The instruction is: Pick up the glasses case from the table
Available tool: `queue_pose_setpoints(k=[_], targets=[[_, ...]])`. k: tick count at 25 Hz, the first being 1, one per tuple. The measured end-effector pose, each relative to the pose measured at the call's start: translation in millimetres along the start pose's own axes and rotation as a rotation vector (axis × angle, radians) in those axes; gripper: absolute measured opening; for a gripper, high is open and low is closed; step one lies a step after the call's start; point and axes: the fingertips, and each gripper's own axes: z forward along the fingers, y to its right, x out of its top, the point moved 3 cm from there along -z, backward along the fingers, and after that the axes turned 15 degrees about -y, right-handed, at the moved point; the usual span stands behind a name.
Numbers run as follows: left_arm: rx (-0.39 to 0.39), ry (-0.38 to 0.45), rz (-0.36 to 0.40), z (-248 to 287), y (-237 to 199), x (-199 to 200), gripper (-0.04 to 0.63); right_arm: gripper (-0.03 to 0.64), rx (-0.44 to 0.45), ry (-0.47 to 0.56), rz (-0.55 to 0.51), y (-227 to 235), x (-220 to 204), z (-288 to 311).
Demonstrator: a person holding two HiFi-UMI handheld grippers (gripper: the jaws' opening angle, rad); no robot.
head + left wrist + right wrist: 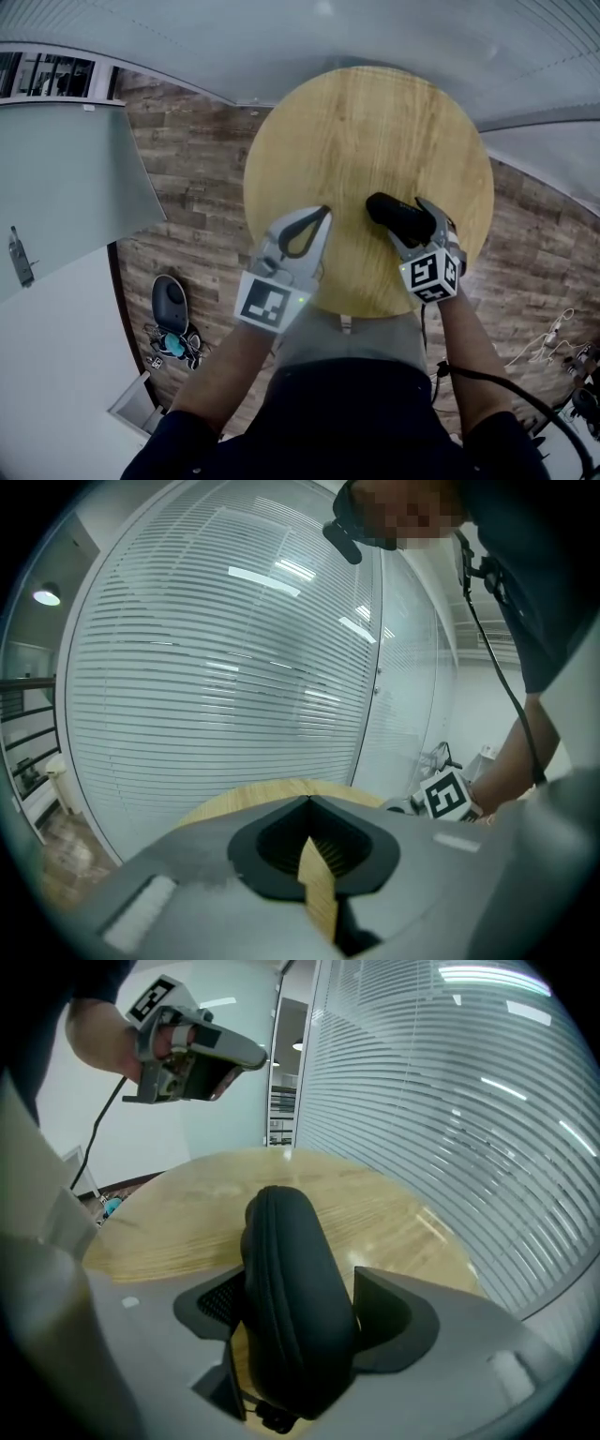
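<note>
Case lies on counter between open jaws of right hand-held gripper; looks light, semi-rigid, slick, so clamp across its narrow middle; left hand-held gripper closed, empty.

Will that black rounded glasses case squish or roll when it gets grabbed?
The black rounded glasses case probably stays stiff: it keeps a smooth domed shape. It looks matte, so likely not slippery. Its curved sides might let it rock on the round wooden table.
</note>
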Motion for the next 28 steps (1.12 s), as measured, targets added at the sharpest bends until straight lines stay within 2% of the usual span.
queue_pose_setpoints(k=[3,7,14,19,28], targets=[[0.008,-0.003,-0.002,-1,-2,1,0.003,0.306,0.042,-0.01,0.049,8,-3,4],[0.019,-0.001,-0.01,-5,-2,2,0.003,0.295,0.129,0.036,0.186,10,0,-6],[0.008,0.025,0.019,-18,1,20,0.003,0.293,0.113,0.116,0.245,11,15,-48],[-0.012,0.064,0.049,-32,8,41,0.003,0.293,0.123,0.201,0.334,10,31,-92],[-0.045,0.136,0.122,-64,30,89,0.003,0.293,0.068,0.329,0.412,14,46,-179]])
